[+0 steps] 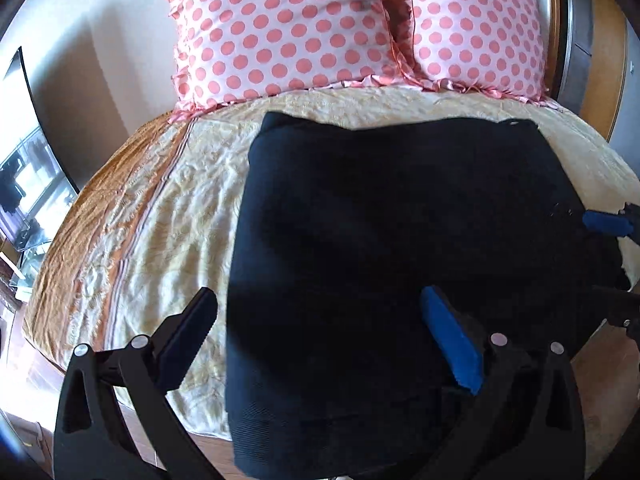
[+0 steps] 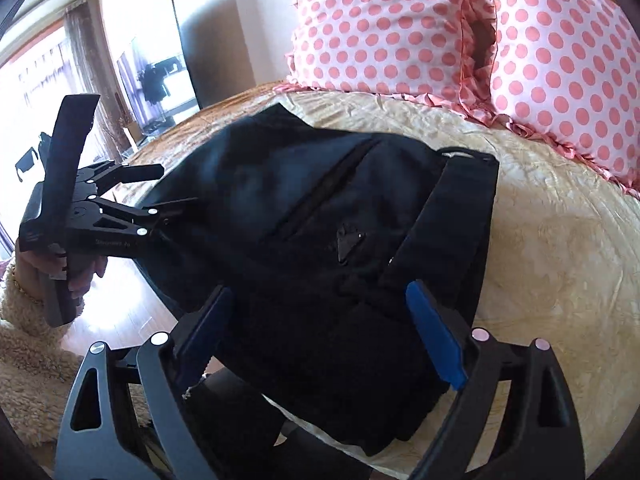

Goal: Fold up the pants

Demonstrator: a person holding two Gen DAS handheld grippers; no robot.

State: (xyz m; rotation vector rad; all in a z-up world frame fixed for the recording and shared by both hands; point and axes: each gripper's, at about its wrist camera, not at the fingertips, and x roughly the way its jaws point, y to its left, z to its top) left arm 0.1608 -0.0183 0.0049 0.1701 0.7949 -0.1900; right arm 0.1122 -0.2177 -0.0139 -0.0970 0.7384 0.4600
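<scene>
The right wrist view gives what the left cannot: the person's left hand (image 2: 60, 276) at 9 o'clock, in a fuzzy cream sleeve, wrapped around the handle of the left gripper (image 2: 176, 184), whose fingers reach in over the near-left edge of the pants (image 2: 320, 220). It also shows a slanted dark zip pocket (image 2: 328, 184) and a small triangular badge (image 2: 348, 242) on the cloth. The left wrist view shows only a plain dark expanse of the pants (image 1: 400, 240), with a small eyelet at the far right corner at about 1 o'clock, and the blue pad of the right gripper (image 1: 608, 224) coming in at 3 o'clock, at the fabric's right edge.

The pants are black, or very dark navy, folded into a thick, roughly rectangular stack that lies flat on the cream bedspread (image 1: 180, 220) in the middle of the bed, with its near edge at the bed's near edge. Two pink polka-dot pillows (image 1: 280, 28) sit at 12 o'clock, well beyond the stack (their ruffled edges touch the bedspread).

The left gripper (image 1: 320, 328) stands spread wide – its left finger over bare bedspread, its blue-padded right finger (image 1: 452, 344) over the dark cloth – and pinches nothing. The right gripper (image 2: 316, 332) is likewise spread, both blue pads hanging over the near part of the stack without gripping it.

No containers are in view.
</scene>
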